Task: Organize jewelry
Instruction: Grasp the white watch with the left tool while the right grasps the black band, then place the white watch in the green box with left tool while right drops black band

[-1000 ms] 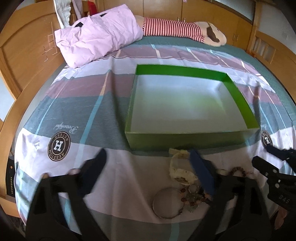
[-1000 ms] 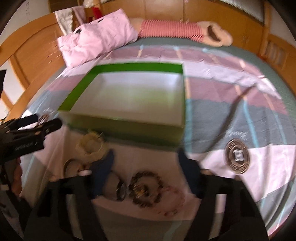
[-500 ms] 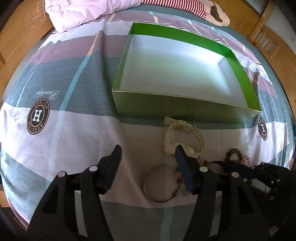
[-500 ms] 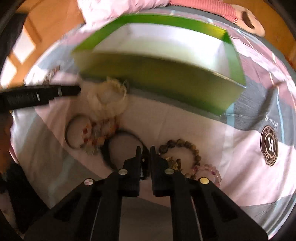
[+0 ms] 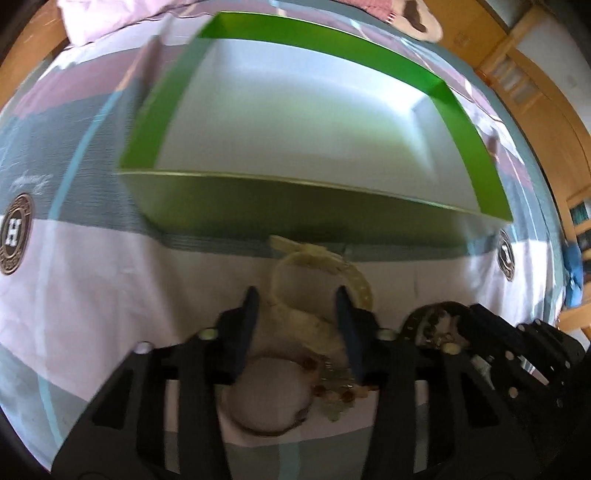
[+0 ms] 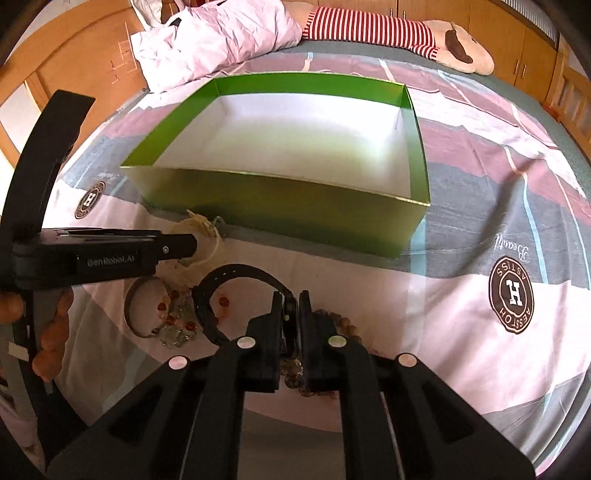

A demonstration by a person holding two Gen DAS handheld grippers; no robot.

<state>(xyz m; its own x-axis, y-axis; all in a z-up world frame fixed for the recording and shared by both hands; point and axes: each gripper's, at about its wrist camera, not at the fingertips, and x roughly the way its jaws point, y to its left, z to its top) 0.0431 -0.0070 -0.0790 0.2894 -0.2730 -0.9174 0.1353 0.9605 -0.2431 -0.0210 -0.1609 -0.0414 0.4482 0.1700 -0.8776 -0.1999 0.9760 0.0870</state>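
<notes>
A green box [image 5: 295,214] [image 6: 280,206] with a white inside stands open on the bed. Jewelry lies in front of it. My left gripper [image 5: 297,306] is open, its fingers on either side of a cream bracelet [image 5: 321,266] [image 6: 201,225]. A thin metal bangle [image 5: 266,402] [image 6: 138,314] and a beaded string [image 5: 332,398] [image 6: 173,321] lie below it. My right gripper [image 6: 288,306] is shut on a black band [image 6: 236,280], lifted slightly. A brown bead bracelet [image 6: 341,323] lies under the right fingers.
A pink pillow [image 6: 214,40] and a striped plush toy [image 6: 388,33] lie at the head of the bed. Wooden bed frame and cupboards [image 5: 535,92] surround it. The left tool body [image 6: 96,258] crosses the right wrist view at left.
My left gripper moved forward and narrowed around the cream bracelet. My right gripper stayed shut on the black band and raised it, tilting back up toward the box.
</notes>
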